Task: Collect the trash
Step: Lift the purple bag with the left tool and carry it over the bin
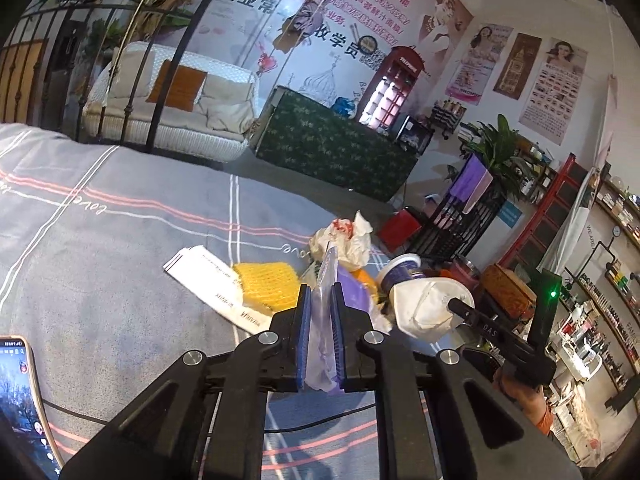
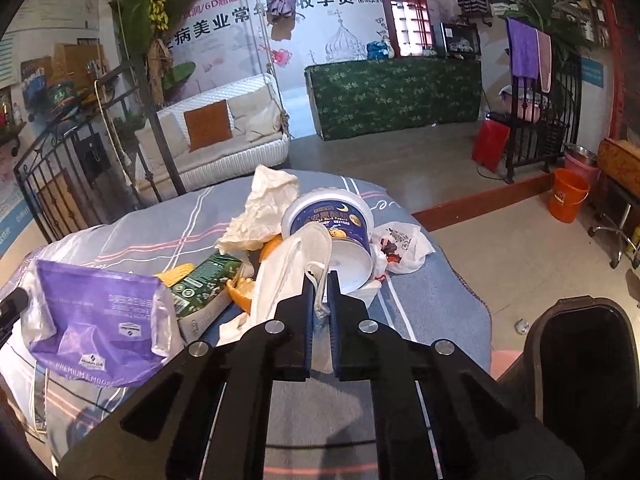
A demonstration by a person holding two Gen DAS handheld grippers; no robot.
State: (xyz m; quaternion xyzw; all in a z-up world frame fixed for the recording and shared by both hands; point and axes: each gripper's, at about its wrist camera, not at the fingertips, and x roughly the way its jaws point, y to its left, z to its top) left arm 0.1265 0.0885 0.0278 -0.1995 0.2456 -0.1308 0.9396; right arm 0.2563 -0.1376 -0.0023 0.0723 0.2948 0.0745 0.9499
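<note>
Left wrist view: the left gripper (image 1: 320, 300) tilts downward over a grey striped bedspread (image 1: 120, 216), its blue pads pinching a thin clear-and-purple plastic bag (image 1: 326, 276) edge-on. Beyond it lie a yellow foam net (image 1: 266, 284), a paper slip (image 1: 208, 276) and crumpled tissue (image 1: 348, 240); the bed's edge falls away just past them.

Right wrist view: the right gripper (image 2: 320, 292) also angles down, jaws pressed on the strap of a white face mask (image 2: 288, 268). A round yoghurt tub (image 2: 332, 224) lies tipped just behind. Open floor lies to the right, with a black bin (image 2: 580, 360).
</note>
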